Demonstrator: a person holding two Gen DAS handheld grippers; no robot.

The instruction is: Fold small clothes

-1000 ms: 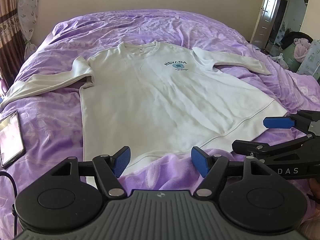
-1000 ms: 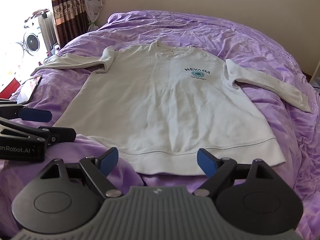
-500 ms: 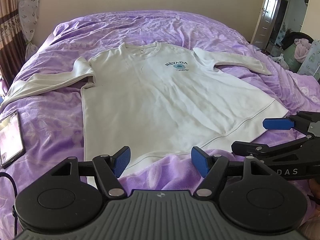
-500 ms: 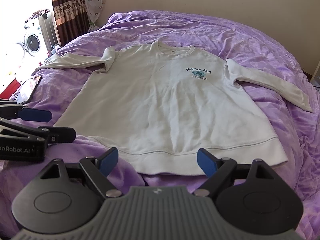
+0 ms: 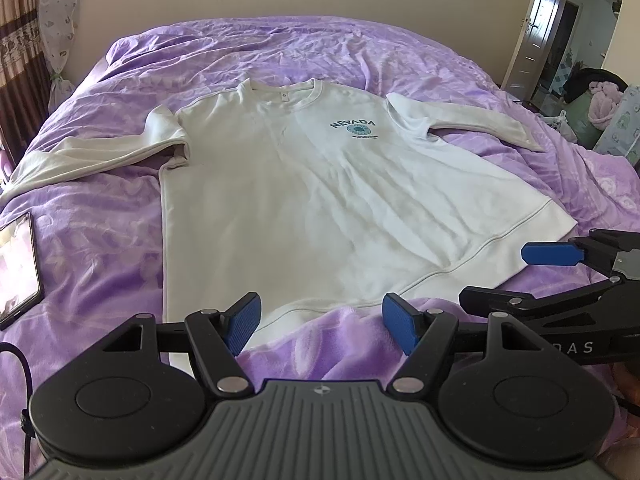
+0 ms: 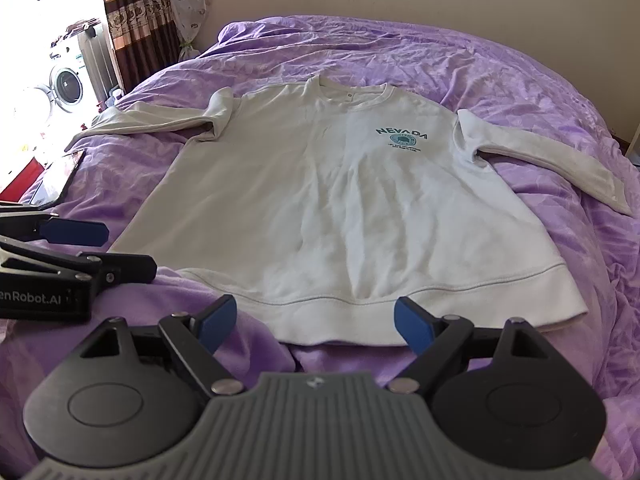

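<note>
A white long-sleeved sweatshirt (image 5: 304, 208) with a teal "NEVADA" print lies flat, front up, on a purple bed, both sleeves spread out; it also shows in the right wrist view (image 6: 340, 208). My left gripper (image 5: 322, 322) is open and empty just above the hem's near edge. My right gripper (image 6: 316, 322) is open and empty over the hem too. The right gripper shows in the left wrist view (image 5: 560, 276) beside the hem's right corner. The left gripper shows in the right wrist view (image 6: 80, 248) by the hem's left corner.
The purple bedspread (image 5: 100, 240) is wrinkled around the shirt. A tablet (image 5: 16, 264) lies on the bed at the left, also in the right wrist view (image 6: 56, 180). A washing machine (image 6: 66, 88) stands far left; an open doorway (image 5: 560, 40) lies far right.
Both grippers have shifted slightly; the shirt sits a touch lower and nearer in view. Both stay open and the shirt has not moved.
</note>
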